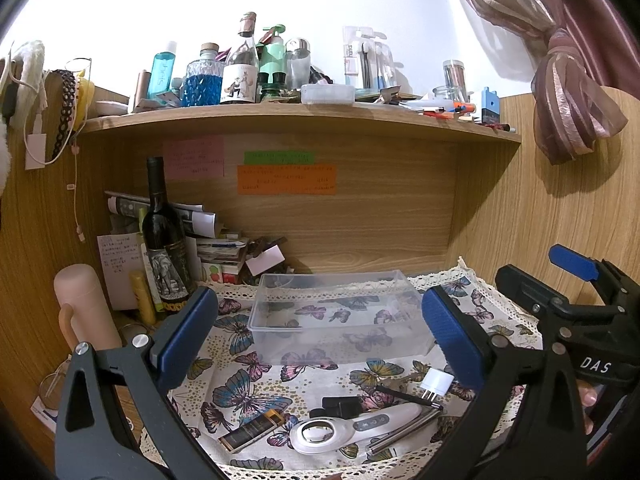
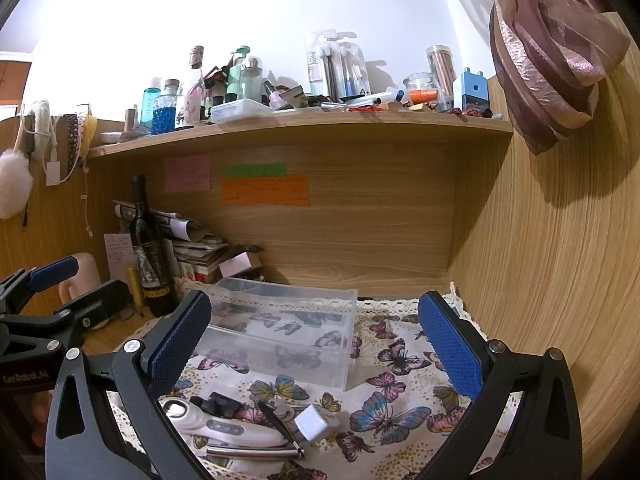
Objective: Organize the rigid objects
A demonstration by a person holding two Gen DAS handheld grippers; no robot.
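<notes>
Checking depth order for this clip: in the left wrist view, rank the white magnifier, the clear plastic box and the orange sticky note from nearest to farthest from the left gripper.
1. White magnifier, low on the butterfly cloth, under the left gripper.
2. Clear plastic box, centre, farther back on the cloth.
3. Orange sticky note, on the back panel.

Bright light washes my view of the wall [image 1: 340,0] white; the curtain [image 2: 552,60] throws a dark shadow on the wood, straight shelf [image 1: 304,118] edges bow, corners go black
</notes>
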